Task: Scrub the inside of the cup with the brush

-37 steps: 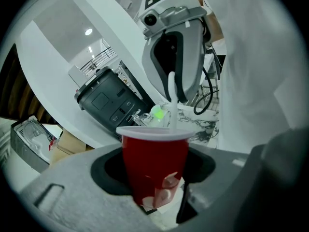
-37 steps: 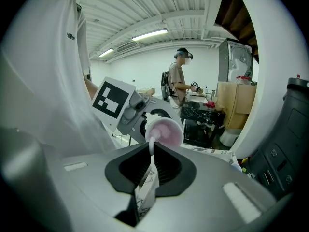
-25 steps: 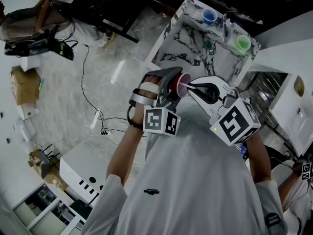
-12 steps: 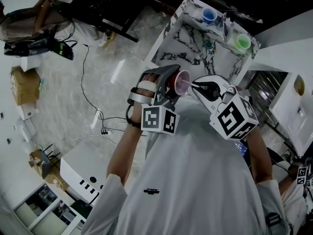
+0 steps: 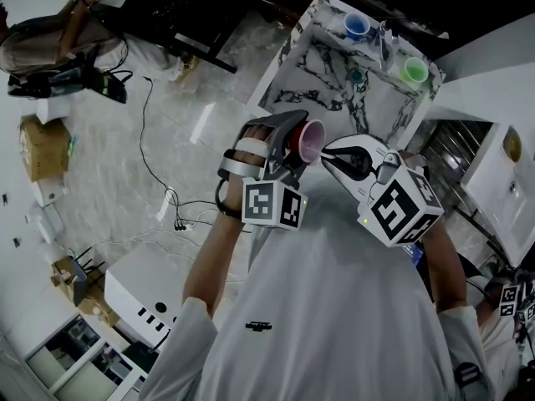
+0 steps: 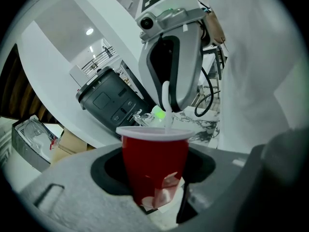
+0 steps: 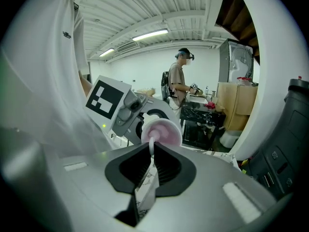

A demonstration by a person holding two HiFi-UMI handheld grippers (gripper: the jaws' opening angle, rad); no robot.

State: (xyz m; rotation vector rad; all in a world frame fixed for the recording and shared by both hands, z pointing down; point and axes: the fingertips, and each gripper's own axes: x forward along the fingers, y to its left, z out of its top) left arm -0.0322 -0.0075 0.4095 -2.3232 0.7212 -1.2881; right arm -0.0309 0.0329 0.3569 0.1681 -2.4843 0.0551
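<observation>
Pale workshop floor (image 5: 125, 182) and marble table (image 5: 330, 73) lie below the left gripper (image 5: 294, 149), clamped on the red cup (image 6: 154, 163), mouth turned toward the right gripper (image 5: 328, 154), whose jaws pinch the white brush (image 6: 166, 105) reaching inside to scrub.

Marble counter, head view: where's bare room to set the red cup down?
Free: the near-left stretch of the counter, from its near rim to the middle. Crowded: the far rim, where the blue cup, a slim upright item and the green cup stand in a row.
</observation>
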